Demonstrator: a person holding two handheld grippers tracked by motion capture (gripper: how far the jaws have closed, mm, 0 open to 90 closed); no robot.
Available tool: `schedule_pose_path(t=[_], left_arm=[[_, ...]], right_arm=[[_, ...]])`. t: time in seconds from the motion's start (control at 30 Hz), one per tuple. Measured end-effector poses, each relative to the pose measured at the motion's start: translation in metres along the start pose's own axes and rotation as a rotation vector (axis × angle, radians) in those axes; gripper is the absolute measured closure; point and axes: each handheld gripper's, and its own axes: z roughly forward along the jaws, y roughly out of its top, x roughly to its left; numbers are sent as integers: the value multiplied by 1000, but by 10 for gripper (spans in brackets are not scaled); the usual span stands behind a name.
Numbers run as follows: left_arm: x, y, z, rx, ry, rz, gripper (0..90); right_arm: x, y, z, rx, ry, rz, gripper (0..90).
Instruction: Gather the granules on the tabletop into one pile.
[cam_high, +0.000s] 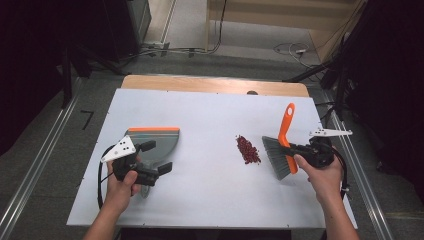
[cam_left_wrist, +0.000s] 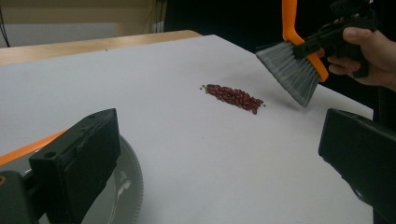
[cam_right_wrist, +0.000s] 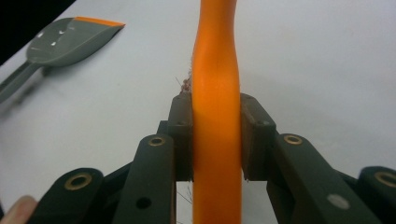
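Beans (cam_high: 248, 149), probably red kidney beans, lie heaped mid-table. Just right of them, the right gripper (cam_high: 300, 149) clamps the brush (cam_high: 282, 150); well left, the left gripper (cam_high: 156, 157) gapes over the dustpan (cam_high: 157, 137).

A small hand brush with an orange plastic handle and grey bristles (cam_high: 280, 156) is clamped at its handle in the right claw (cam_high: 295, 148), the handle pointing away up the bench and the bristle fan tilted down toward a little heap of dark red beans (cam_high: 248, 149). The bristle tips sit just beside the beans, on their right, not touching them. The beans lie in a short slanting streak on the white bench top (cam_high: 210, 200). Well to the left of the beans lies a grey plastic dustpan with an orange front lip (cam_high: 154, 140), flat on the bench, its handle under the open left claw (cam_high: 152, 157).
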Motion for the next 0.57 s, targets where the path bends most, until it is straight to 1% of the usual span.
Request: schedule_pose_path(t=[0.1,0.23,0.3,0.4,0.5,0.57], left_arm=[[2,0,-2,-5,9,-2,0],[1,0,-3,-19,22,-11,0],[1,0,-3,-31,20,-10,0],[3,-1,-4,-33,27,-11,0],[2,-2,-4,-29,37,-8,0],[1,-1,-3,-30,35,-10,0]], right_arm=[[-8,-8,0,-1,36,34,686],[-15,-14,3,-7,60,56,685],[-15,-14,5,-6,56,55,686],[-15,-14,6,-11,64,51,685],[-14,-13,5,-9,58,47,686],[-13,-13,4,-12,58,43,685]])
